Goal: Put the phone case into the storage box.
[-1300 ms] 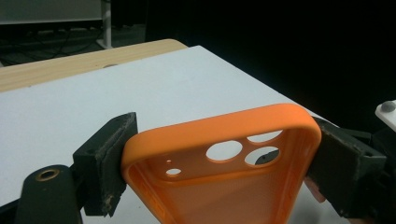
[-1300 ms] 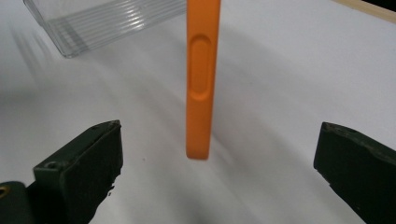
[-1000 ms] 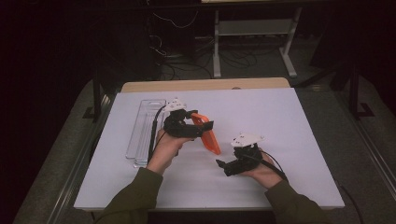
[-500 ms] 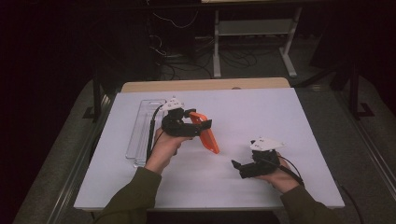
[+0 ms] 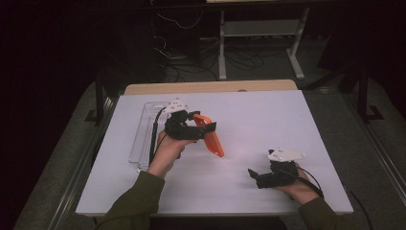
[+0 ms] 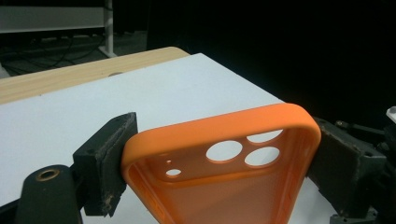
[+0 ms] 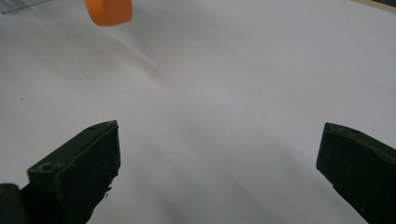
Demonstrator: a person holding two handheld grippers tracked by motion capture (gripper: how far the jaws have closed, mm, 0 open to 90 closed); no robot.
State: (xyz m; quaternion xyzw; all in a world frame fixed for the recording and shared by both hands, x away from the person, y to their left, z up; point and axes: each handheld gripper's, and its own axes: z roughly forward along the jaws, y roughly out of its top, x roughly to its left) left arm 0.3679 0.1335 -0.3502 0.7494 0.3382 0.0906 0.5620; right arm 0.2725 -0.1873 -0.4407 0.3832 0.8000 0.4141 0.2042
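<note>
White table (image 5: 268, 120) in dark room. Left gripper (image 5: 203, 130) clamps orange phone case (image 5: 210, 138) by its long edges, lifted above table, probably to present it. Right gripper (image 5: 256, 176) rests apart, jaws wide, holding nothing. Clear tray (image 5: 143, 136) lies behind left hand.

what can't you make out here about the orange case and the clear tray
- Orange phone case: lower end cut off by the left gripper view's bottom edge.
- Same case in the right gripper view: cut by the top edge.
- Clear tray, high view: contents too small, partly behind the left gripper.
</note>
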